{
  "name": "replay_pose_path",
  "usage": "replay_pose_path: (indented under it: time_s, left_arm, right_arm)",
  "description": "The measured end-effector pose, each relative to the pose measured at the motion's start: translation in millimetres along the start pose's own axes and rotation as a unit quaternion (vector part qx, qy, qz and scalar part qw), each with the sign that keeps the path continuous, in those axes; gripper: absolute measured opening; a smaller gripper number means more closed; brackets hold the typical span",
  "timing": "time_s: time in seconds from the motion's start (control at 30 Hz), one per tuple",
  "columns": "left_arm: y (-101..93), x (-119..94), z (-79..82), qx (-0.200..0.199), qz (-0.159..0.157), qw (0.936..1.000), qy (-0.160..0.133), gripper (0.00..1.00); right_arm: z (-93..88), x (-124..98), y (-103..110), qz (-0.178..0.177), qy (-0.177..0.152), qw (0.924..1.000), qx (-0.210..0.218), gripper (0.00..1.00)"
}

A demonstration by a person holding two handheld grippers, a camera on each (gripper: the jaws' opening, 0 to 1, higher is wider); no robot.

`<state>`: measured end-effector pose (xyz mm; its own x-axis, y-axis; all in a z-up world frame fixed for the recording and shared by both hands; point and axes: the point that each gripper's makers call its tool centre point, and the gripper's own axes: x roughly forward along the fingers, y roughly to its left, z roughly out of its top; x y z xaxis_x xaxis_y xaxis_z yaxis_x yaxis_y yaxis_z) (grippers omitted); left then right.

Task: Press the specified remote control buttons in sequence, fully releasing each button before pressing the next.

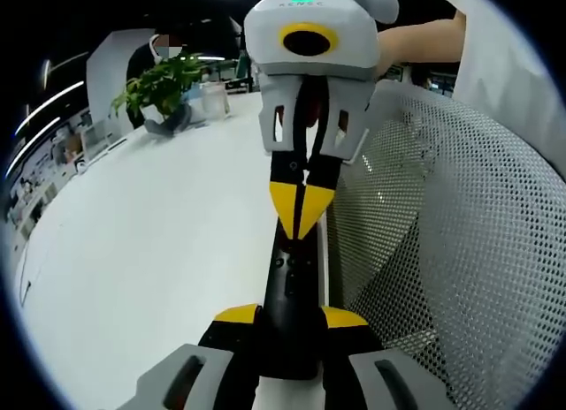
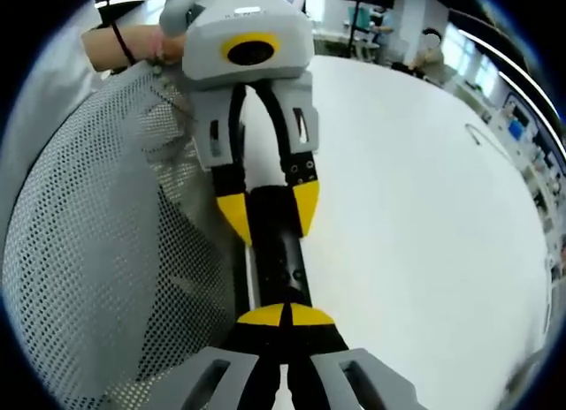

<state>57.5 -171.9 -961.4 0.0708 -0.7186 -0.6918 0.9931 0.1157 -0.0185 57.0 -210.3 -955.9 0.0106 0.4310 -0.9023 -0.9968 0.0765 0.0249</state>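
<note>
A long black remote control is clamped at its near end between the yellow tips of my left gripper. From the opposite side my right gripper comes in with its yellow tips pressed together, resting on the remote's upper face near small buttons. In the right gripper view, my right gripper is shut with its tips on the remote. Beyond it, the left gripper grips the remote's far end. A hand holds each gripper's handle.
A white table spreads to the left, with a potted plant and a glass jar at its far edge. A white perforated mesh surface curves close along the remote's other side. Office furniture stands behind the table.
</note>
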Motion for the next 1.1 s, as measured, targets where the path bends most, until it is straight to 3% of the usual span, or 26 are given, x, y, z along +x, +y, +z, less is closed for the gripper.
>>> replay_pose_path:
  time_s: [0.1, 0.2, 0.33, 0.63, 0.93, 1.1]
  left_arm:
    - [0.0, 0.1, 0.0, -0.001, 0.000, 1.0000, -0.002, 0.25]
    - [-0.1, 0.2, 0.2, 0.000, 0.000, 1.0000, -0.002, 0.25]
    - [0.0, 0.4, 1.4, -0.001, 0.000, 1.0000, -0.004, 0.25]
    - [0.5, -0.3, 1.4, -0.002, 0.001, 1.0000, -0.003, 0.25]
    - [0.3, -0.6, 0.7, 0.002, 0.000, 1.0000, -0.003, 0.25]
    - [-0.1, 0.4, 0.7, 0.000, 0.000, 1.0000, -0.003, 0.25]
  right_arm:
    - [-1.5, 0.4, 1.1, 0.013, 0.025, 0.9987, -0.043, 0.00]
    - [-0.8, 0.2, -0.4, 0.023, 0.030, 0.9991, -0.017, 0.00]
    - [-2.2, -0.8, 0.7, 0.029, 0.024, 0.9989, -0.027, 0.00]
    - [-0.9, -1.3, -1.2, 0.036, 0.022, 0.9990, 0.013, 0.00]
    - [-2.5, -3.3, 0.7, 0.026, -0.021, 0.9992, 0.024, 0.00]
    - [-5.4, -5.7, 1.9, 0.017, -0.026, 0.9993, 0.020, 0.00]
